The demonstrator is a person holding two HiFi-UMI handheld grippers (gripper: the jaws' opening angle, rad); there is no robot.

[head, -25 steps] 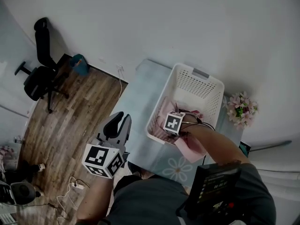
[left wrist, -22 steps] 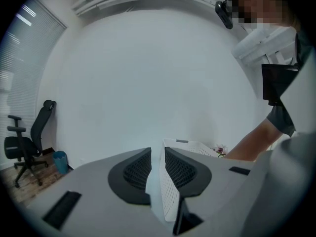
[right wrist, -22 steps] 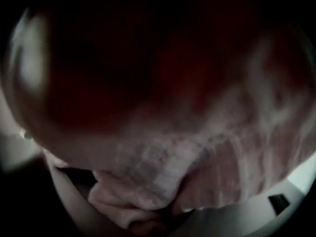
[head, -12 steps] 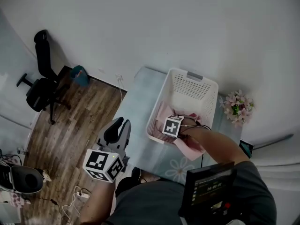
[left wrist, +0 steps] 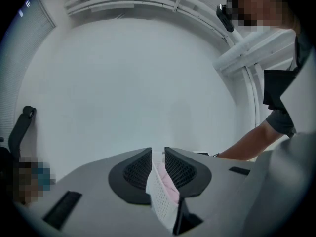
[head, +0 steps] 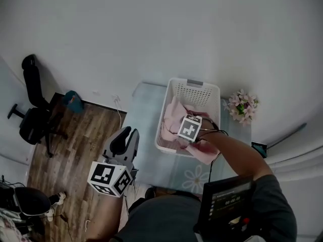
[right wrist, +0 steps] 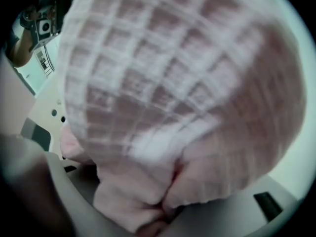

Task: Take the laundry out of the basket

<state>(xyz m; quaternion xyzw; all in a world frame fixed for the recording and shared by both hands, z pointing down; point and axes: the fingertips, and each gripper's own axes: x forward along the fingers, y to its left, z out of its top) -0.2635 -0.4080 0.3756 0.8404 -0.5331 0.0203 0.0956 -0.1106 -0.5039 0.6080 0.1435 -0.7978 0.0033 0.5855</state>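
Observation:
A white mesh laundry basket [head: 204,91] stands on the pale blue table [head: 144,110] and holds pink laundry [head: 172,116]. My right gripper [head: 189,131] points steeply down over the basket's near side. Its jaws have just been closing and are shut on a pink waffle-weave cloth [right wrist: 182,83], which fills the right gripper view and bunches between the pads of that gripper [right wrist: 165,201]. My left gripper [head: 125,137] hangs left of the basket, clear of it. It [left wrist: 158,164] has a narrow gap with nothing in it, and the basket [left wrist: 160,194] shows beyond the gap.
Another pink cloth [head: 206,153] lies on the table under my right forearm. A bunch of pink flowers [head: 241,105] stands right of the basket. An office chair [head: 31,116] and cables [head: 118,105] are on the wooden floor at the left. A white wall is behind the table.
My right gripper has risen out of the pile with the pink cloth bunched in it. The left gripper has lifted a little beside the basket.

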